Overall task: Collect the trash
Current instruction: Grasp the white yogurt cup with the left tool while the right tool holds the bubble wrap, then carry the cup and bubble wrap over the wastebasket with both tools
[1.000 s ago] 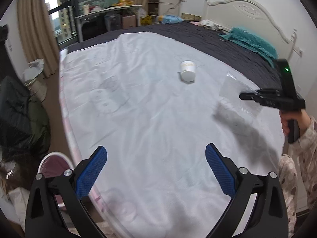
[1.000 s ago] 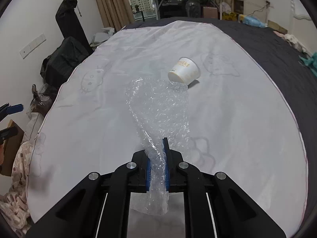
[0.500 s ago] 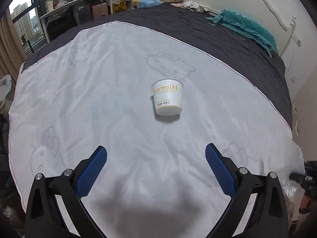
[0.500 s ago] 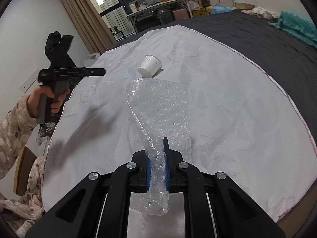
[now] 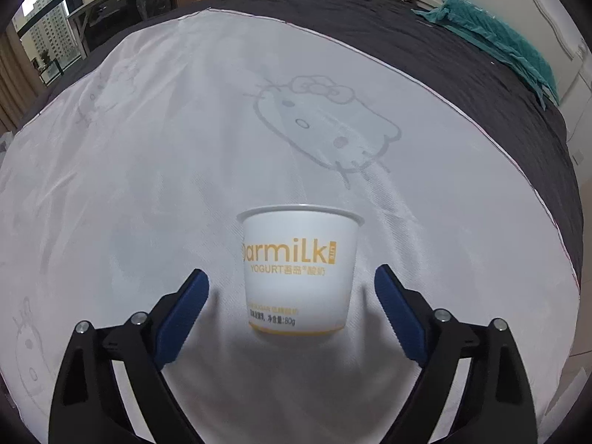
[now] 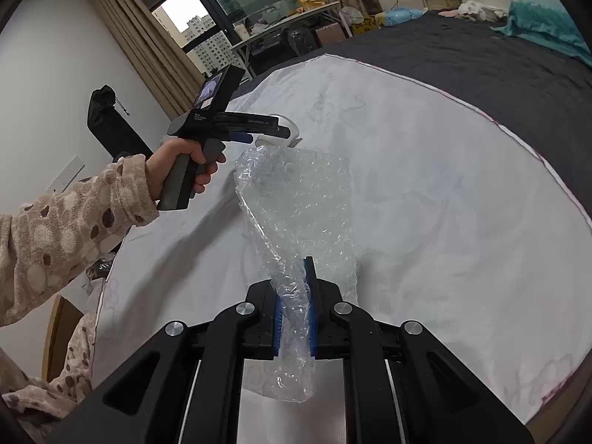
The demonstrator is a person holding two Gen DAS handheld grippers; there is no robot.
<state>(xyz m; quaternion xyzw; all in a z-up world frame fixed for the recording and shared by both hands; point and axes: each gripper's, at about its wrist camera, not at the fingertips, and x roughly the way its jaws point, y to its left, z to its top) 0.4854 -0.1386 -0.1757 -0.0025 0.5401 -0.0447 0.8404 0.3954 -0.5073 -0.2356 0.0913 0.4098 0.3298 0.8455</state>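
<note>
A white yogurt cup with yellow lettering lies on its side on the white sheet, its base toward me. My left gripper is open, its blue pads on either side of the cup and apart from it. In the right wrist view the left gripper is over the cup, which is mostly hidden behind it. My right gripper is shut on a crumpled sheet of clear bubble wrap held above the sheet.
The white sheet covers part of a dark bedspread. A teal cloth lies near the headboard. A cluttered desk and curtains stand by the window. A black bag is against the left wall.
My left gripper has moved in over the sheet to the cup, which now sits between its open fingers. My right gripper has pulled back with the bubble wrap still held.
</note>
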